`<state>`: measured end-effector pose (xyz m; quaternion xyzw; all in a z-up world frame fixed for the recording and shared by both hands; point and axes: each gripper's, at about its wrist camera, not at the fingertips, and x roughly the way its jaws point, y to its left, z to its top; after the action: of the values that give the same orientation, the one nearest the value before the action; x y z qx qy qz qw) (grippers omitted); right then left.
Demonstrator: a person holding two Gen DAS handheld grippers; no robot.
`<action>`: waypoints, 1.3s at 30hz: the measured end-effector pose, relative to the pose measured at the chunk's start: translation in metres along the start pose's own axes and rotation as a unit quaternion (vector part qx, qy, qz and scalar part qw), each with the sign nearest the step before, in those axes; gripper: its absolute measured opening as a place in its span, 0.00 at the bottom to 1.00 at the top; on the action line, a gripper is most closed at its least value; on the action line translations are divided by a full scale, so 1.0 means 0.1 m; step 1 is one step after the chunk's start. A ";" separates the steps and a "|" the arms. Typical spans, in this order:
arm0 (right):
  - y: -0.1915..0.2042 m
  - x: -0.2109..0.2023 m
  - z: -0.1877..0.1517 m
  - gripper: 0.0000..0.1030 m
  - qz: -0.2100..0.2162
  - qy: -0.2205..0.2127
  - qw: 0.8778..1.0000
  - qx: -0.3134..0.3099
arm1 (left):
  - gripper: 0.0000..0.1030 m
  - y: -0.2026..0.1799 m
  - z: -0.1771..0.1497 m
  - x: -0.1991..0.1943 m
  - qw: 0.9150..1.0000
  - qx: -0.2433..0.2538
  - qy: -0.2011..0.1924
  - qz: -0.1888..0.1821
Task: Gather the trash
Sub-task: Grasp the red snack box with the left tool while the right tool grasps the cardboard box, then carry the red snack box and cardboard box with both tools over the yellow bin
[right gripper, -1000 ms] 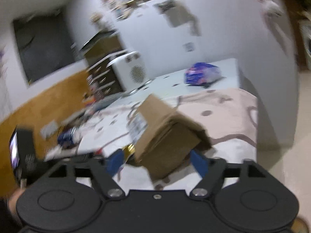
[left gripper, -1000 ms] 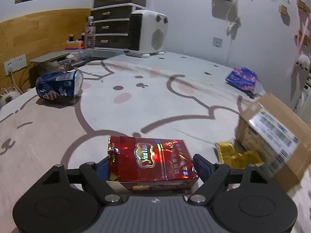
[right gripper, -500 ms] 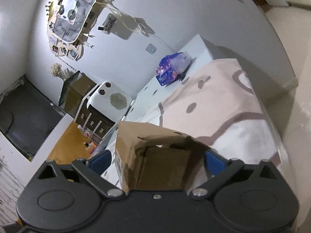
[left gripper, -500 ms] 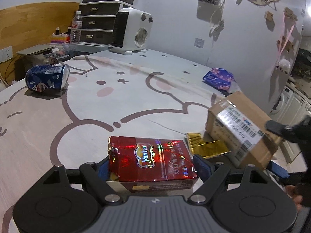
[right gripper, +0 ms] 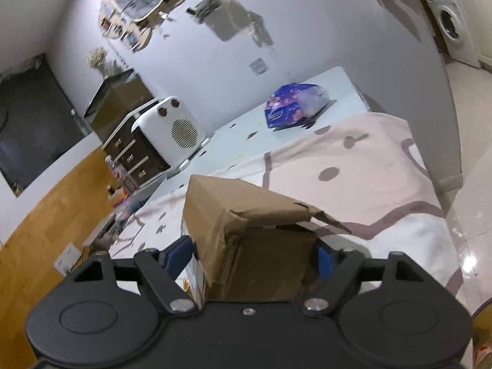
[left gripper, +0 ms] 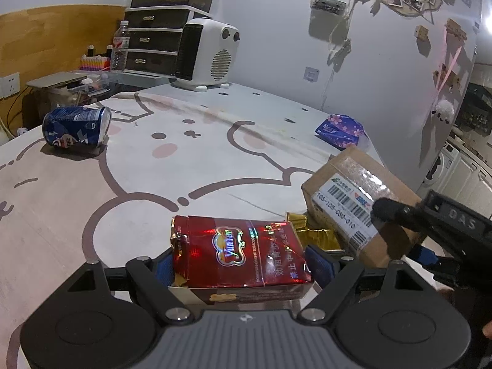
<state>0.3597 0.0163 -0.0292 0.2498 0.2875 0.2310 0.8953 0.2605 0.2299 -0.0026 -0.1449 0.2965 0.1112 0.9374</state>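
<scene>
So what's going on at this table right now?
A person is clearing trash with two handheld grippers. The left gripper is clamped on a red cigarette pack. The right gripper has just been closing its jaws on a cardboard box, whose sides its pads now touch. A crushed blue can, gold foil and a purple tissue pack lie on the table.

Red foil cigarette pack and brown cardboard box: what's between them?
Crumpled gold foil wrapper lies between the red foil cigarette pack and the brown cardboard box, seen in the left wrist view.
</scene>
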 end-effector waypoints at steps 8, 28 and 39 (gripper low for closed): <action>0.07 -0.28 -0.07 0.65 -0.006 -0.014 0.999 -0.040 | 0.82 0.02 0.03 -0.11 1.000 -0.006 -0.014 -0.003; 0.08 -1.21 -0.39 0.59 0.022 -0.004 0.996 -0.089 | 0.82 -0.09 -0.14 -0.33 1.000 0.004 -0.020 -0.015; 0.12 -0.97 -0.58 0.67 0.029 0.012 0.997 -0.072 | 0.82 -0.08 -0.16 -0.27 1.000 0.005 -0.002 -0.016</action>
<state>0.2490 -0.0104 -0.0243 0.1897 0.2731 0.2795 0.9007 0.2330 0.2136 0.0025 -0.1451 0.2928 0.0952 0.9403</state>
